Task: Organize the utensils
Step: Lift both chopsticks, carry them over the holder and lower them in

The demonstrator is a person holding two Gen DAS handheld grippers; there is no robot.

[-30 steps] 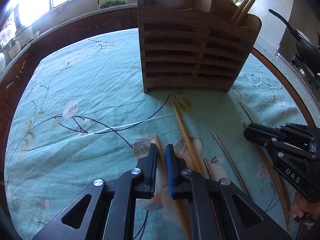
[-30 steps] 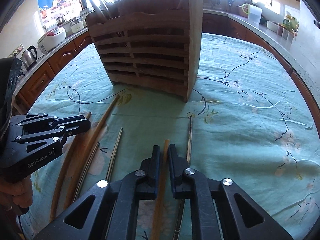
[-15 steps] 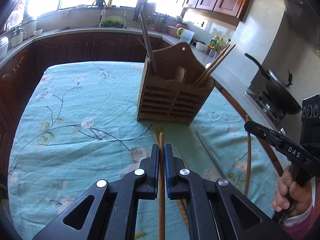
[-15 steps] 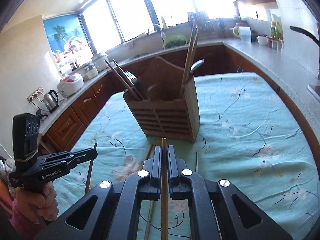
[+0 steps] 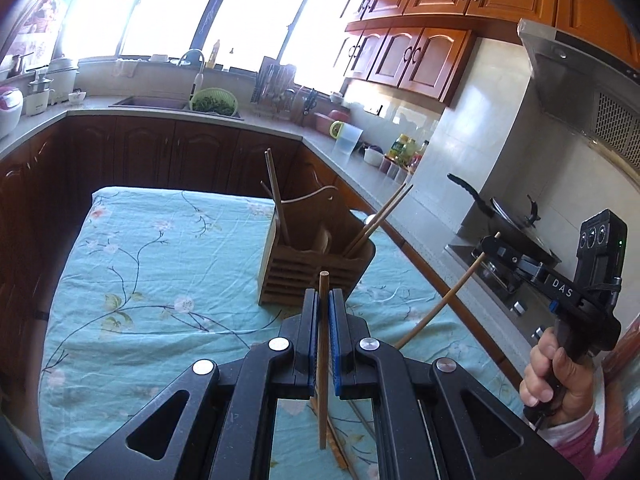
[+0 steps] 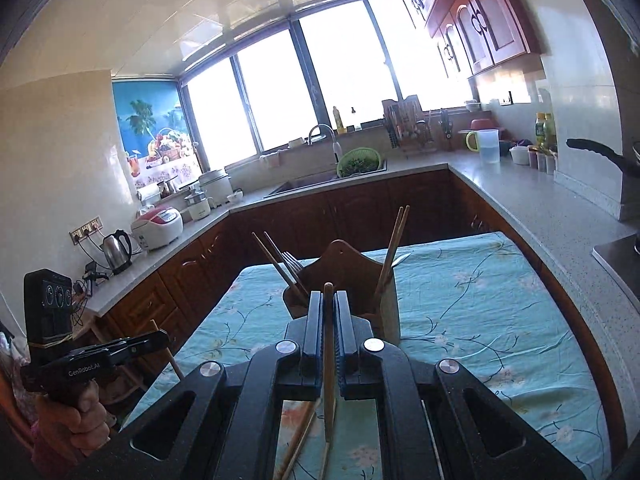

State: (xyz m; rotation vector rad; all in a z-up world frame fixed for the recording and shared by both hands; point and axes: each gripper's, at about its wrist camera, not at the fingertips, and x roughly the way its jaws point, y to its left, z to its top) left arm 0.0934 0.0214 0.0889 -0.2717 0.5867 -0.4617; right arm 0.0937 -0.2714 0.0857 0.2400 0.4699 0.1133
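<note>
Strong daylight through the windows, blown out to pure white in both views; nothing outside is readable. Glare washes over the upper cabinets beside them. The lower cabinets sit in deep shadow, detail mostly lost. The tablecloth is evenly lit and sharp. Heavy fisheye bending, black vignette in the corners. Items on the far counter look soft, possibly haze.

Utensil holder stands on the table, centre of frame, with chopsticks in it. Behind it, upper left, the sink; at right, a pan on the stove. Loose chopsticks lie at bottom centre.
</note>
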